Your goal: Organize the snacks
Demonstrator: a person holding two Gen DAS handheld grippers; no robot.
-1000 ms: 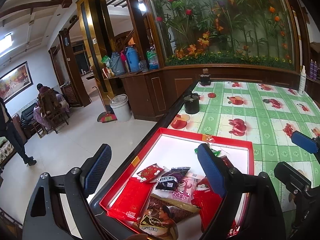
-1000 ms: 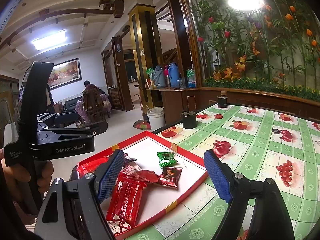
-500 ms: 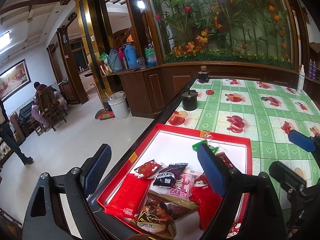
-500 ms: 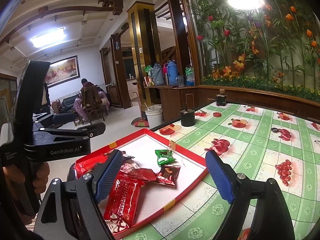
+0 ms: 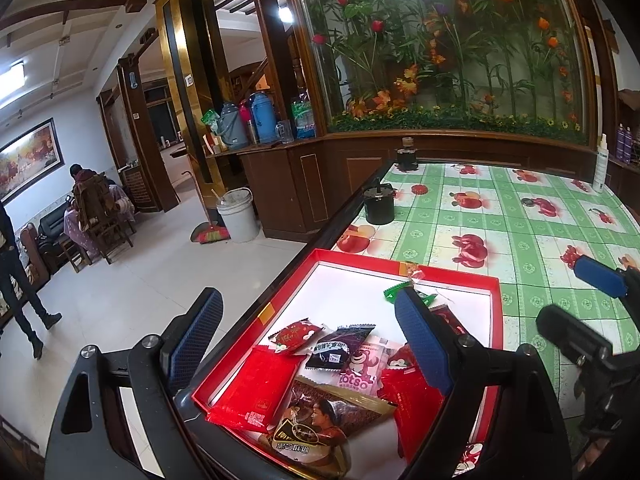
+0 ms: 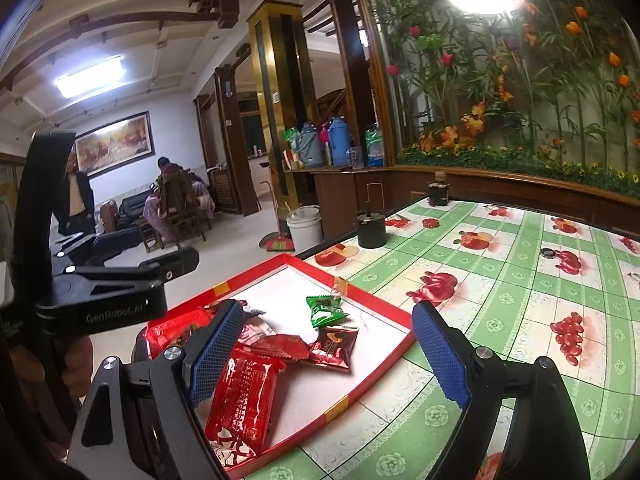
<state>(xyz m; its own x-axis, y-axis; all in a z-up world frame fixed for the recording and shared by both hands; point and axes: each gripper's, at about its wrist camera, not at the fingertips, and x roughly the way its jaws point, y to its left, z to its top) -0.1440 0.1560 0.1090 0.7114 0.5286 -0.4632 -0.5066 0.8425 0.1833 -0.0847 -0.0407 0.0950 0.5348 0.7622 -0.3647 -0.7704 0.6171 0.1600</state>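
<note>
Snack packets lie heaped at the near end of the red tray, which sits at the counter edge. Your left gripper hovers over that heap with its jaws spread wide and nothing between them; your right gripper is just as wide and just as empty, above the long red packet. The green packet and the dark red packet lie apart, nearer the tray's middle. Overlap is your risk, I judge: closing on the pile could pinch two wrappers at once, or let glossy film slip out. Pushing down near the counter's edge could also nudge the tray toward the floor.
</note>
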